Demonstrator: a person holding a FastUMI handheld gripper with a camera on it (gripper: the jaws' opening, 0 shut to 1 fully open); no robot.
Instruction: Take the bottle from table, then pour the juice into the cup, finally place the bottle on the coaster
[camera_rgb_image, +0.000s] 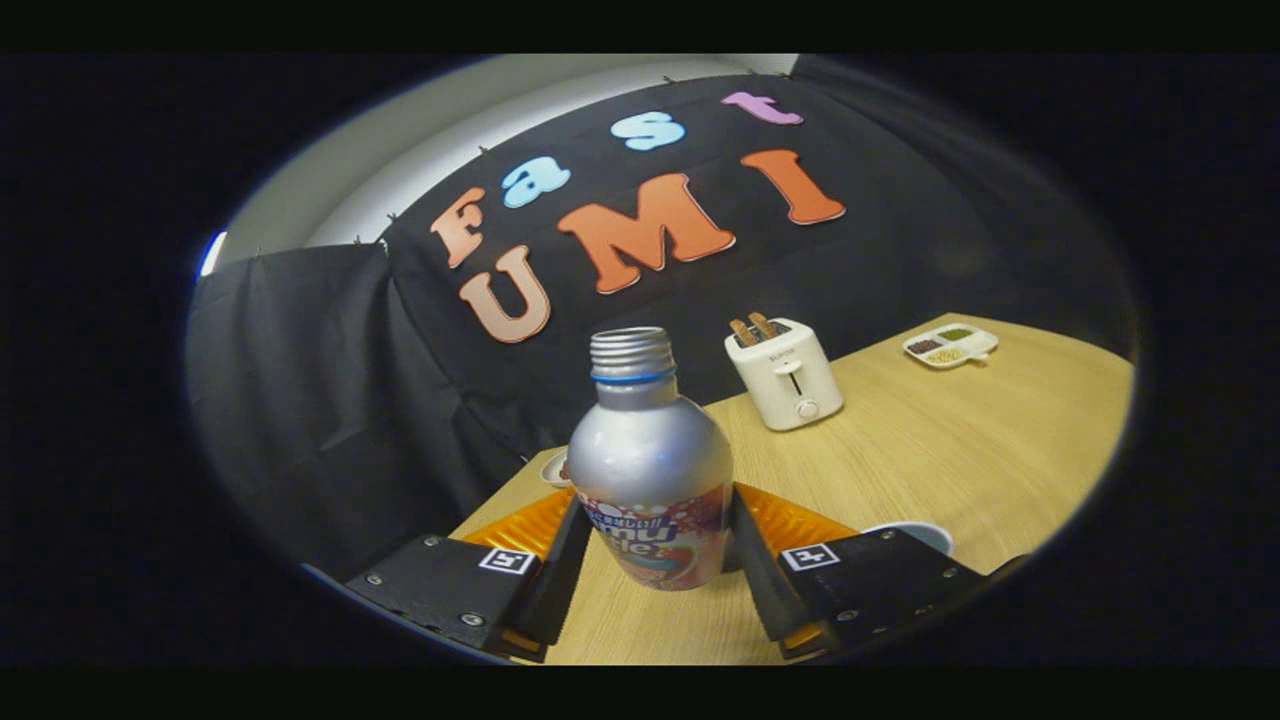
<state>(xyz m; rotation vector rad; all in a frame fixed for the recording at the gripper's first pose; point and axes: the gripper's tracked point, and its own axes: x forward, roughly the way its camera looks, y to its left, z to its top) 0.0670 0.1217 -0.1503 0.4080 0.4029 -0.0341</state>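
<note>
Claw (655, 545) fingers clamp the smooth, round-shouldered aluminium bottle (650, 470).

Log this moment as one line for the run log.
phase: grasp | gripper: shut on bottle | bottle: upright, uncapped | cup: beside right finger

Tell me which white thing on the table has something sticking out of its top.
The toaster, standing beyond the bottle that the tool grips. Brown slices poke from its slots; the white divided dish farther back only holds low fillings.
</note>
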